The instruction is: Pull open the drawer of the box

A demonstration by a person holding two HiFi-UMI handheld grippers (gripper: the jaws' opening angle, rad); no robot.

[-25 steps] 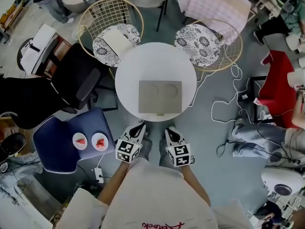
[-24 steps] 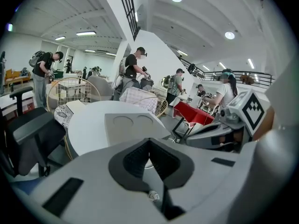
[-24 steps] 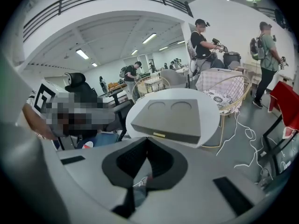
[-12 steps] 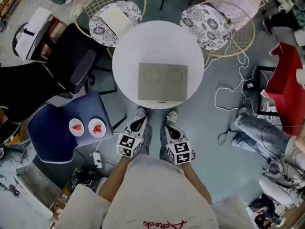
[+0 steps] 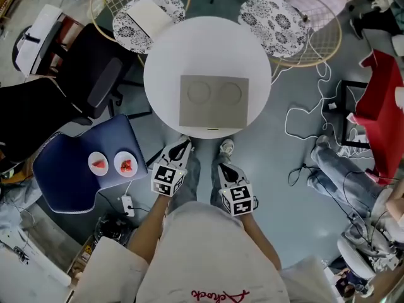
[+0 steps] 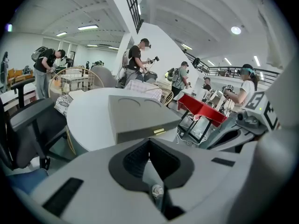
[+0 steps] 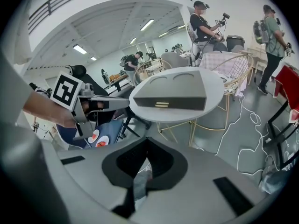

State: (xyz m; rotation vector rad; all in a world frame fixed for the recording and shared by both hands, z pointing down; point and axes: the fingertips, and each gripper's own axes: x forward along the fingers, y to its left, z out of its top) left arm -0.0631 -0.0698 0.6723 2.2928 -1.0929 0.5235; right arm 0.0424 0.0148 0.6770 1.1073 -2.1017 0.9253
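A flat grey box (image 5: 213, 101) with two round recesses in its top lies on the round white table (image 5: 164, 68). Its drawer front faces me, with a small gold handle (image 5: 213, 129) (image 6: 159, 131) (image 7: 162, 105). Both grippers hang in front of the table's near edge, apart from the box. My left gripper (image 5: 183, 143) (image 6: 149, 140) is shut with nothing in it. My right gripper (image 5: 222, 166) (image 7: 147, 139) is also shut and empty. The drawer looks closed.
To my left a blue chair (image 5: 69, 182) carries two small plates (image 5: 112, 164) of red food. Two wire chairs with patterned cushions (image 5: 140, 14) (image 5: 274, 33) stand behind the table, and a black office chair (image 5: 88, 87) to its left. Cables (image 5: 303, 122) trail across the floor at right. People stand in the background.
Both grippers have sunk a little in front of the table, and the right one has shifted slightly. The head view has moved closer to the table. Both pairs of jaws stayed shut.
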